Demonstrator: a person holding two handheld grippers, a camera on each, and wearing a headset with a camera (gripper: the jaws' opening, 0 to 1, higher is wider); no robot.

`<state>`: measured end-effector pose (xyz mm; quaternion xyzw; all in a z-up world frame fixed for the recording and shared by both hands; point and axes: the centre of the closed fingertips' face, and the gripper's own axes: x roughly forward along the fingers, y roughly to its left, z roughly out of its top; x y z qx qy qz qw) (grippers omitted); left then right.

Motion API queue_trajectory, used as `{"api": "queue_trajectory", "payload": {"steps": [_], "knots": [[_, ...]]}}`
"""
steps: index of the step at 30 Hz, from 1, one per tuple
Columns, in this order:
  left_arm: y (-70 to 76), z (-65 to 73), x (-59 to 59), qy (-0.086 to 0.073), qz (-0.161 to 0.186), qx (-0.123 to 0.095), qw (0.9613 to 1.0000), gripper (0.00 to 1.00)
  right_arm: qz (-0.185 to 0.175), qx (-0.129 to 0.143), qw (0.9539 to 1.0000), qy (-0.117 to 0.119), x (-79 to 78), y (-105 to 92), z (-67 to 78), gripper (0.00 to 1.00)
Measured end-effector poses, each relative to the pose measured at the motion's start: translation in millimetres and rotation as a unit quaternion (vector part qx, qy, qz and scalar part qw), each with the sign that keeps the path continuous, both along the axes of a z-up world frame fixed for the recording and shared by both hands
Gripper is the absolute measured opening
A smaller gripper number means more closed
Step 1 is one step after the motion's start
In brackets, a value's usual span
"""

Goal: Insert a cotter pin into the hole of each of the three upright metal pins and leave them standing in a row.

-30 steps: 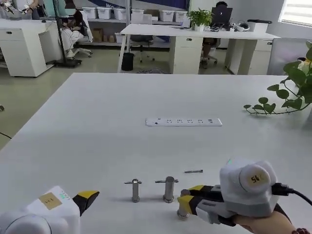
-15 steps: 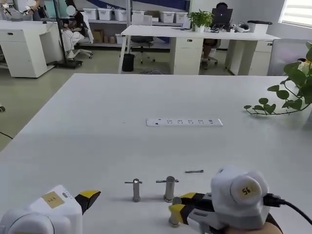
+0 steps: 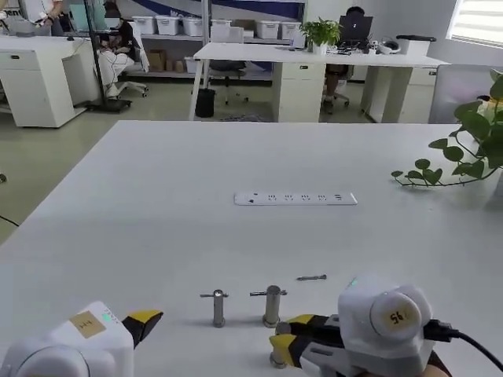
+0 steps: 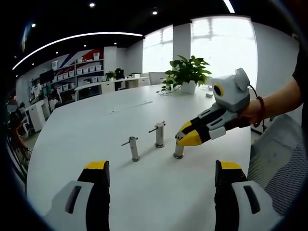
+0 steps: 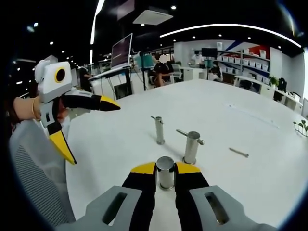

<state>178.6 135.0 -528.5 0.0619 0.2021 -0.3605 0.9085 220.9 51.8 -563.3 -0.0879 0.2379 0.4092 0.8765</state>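
Within right gripper (image 5: 166, 169), upright pin (image 5: 165, 180)

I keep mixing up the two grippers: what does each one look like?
Both have white rounded housings and black jaws with yellow tips. The left gripper carries a tan square label; the right gripper carries a round yellow numbered sticker and trails a black cable. A dark bead bracelet sits on that wrist.
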Motion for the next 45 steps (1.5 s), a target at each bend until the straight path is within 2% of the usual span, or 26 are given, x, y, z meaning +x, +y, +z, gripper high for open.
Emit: {"api": "queue_trajectory", "payload": {"steps": [5, 10, 17, 21, 25, 30, 33, 38, 39, 45], "knots": [[-0.9, -1.8, -0.5, 0.002, -0.002, 0.003, 1.0, 0.9, 0.002, -0.002, 1.0, -0.007, -0.3, -0.9, 0.3, 0.1], [-1.6, -1.5, -0.2, 0.002, -0.002, 0.002, 1.0, 0.9, 0.003, 0.004, 1.0, -0.006, -1.0, -4.9, 3.7, 0.17], [-1.7, -1.8, 0.5, 0.003, -0.001, 0.001, 1.0, 0.9, 0.026, 0.005, 0.9997, 0.002, -4.9, -15.4, 11.5, 0.23], [-2.6, -1.8, 0.6, 0.001, -0.003, 0.002, 1.0, 0.9, 0.034, 0.001, 0.9994, 0.003, -1.1, -24.0, 18.0, 0.24], [-4.1, -2.0, 1.1, 0.0, -0.005, 0.002, 1.0, 0.9, 0.048, -0.014, 0.9987, 0.007, 6.0, -35.2, 21.2, 0.23], [-4.7, -2.5, 2.3, 0.001, -0.006, 0.001, 1.0, 0.9, 0.062, -0.041, 0.9971, 0.012, 17.1, -48.0, 18.1, 0.22], [-4.4, -2.9, 2.6, 0.002, -0.006, 0.002, 1.0, 0.9, 0.071, -0.069, 0.9949, 0.019, 27.5, -58.9, 12.7, 0.22], [-1.2, -3.7, 5.6, -0.003, 0.0, 0.009, 1.0, 0.89, 0.076, -0.092, 0.9924, 0.029, 45.2, -70.2, 10.2, 0.22], [-0.5, -4.9, 6.6, -0.003, 0.001, 0.011, 0.9999, 0.89, 0.08, -0.103, 0.9909, 0.032, 48.9, -72.8, 8.6, 0.22], [-1.8, -7.4, 6.1, 0.002, -0.002, 0.009, 1.0, 0.89, 0.097, -0.127, 0.9864, 0.037, 65.9, -77.4, 5.9, 0.23]]}}
